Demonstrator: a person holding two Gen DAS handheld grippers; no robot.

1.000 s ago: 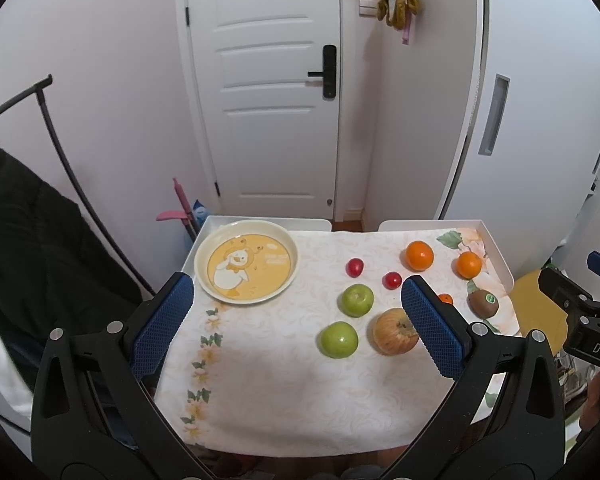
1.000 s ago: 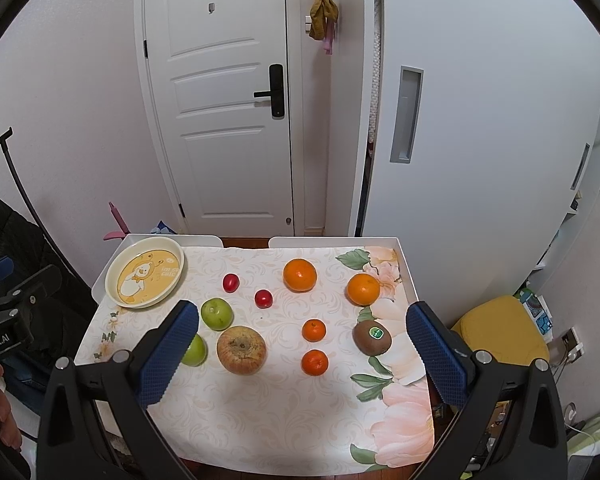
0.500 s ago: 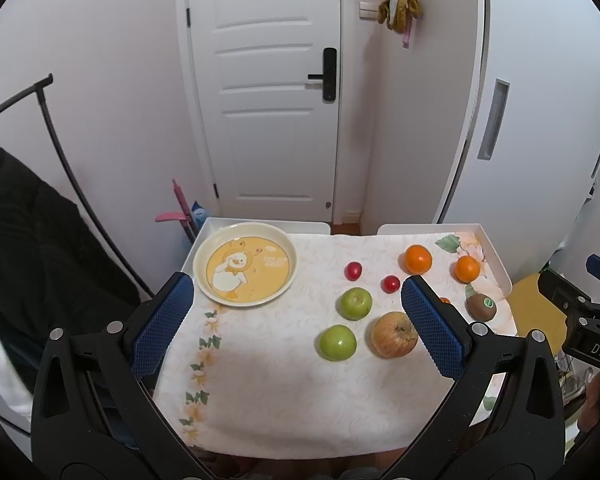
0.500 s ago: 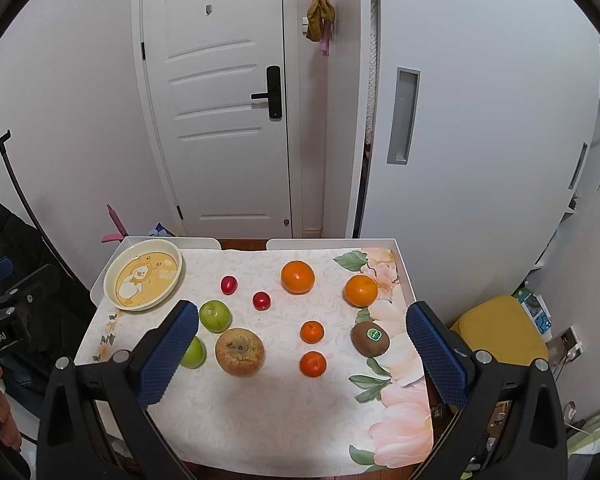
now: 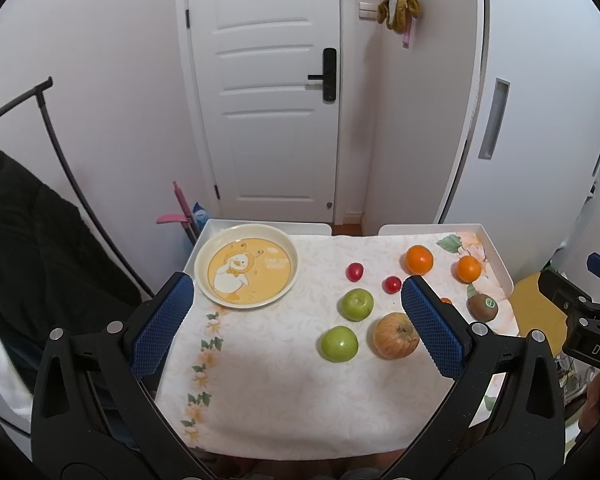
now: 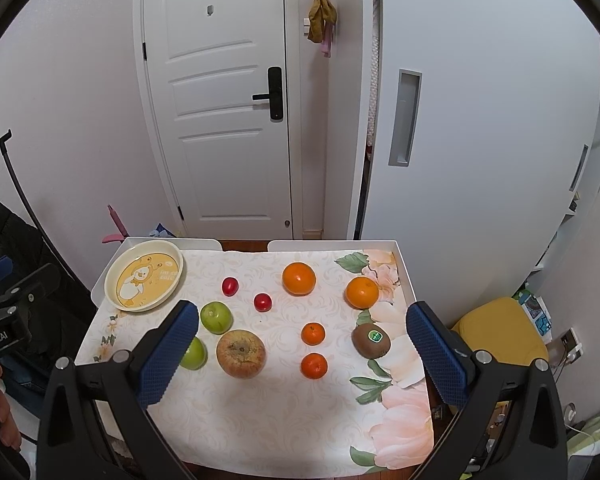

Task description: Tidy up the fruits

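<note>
Lying beyond both wide-spread grippers' fingers [image 6: 162,356]: scattered fruits [image 6: 241,354].

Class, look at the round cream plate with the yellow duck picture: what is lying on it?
Nothing lies on the round cream plate; only its printed duck shows. The cloth beneath it is hidden.

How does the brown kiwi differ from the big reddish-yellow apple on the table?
The brown kiwi is smaller and egg-shaped; the big reddish-yellow apple is larger and round. The kiwi carries a green sticker; the apple shows none, only its stem dimple facing up. The kiwi lies over the cloth's flower print, the apple on the plainer middle. Both rest on the table, ungripped.
</note>
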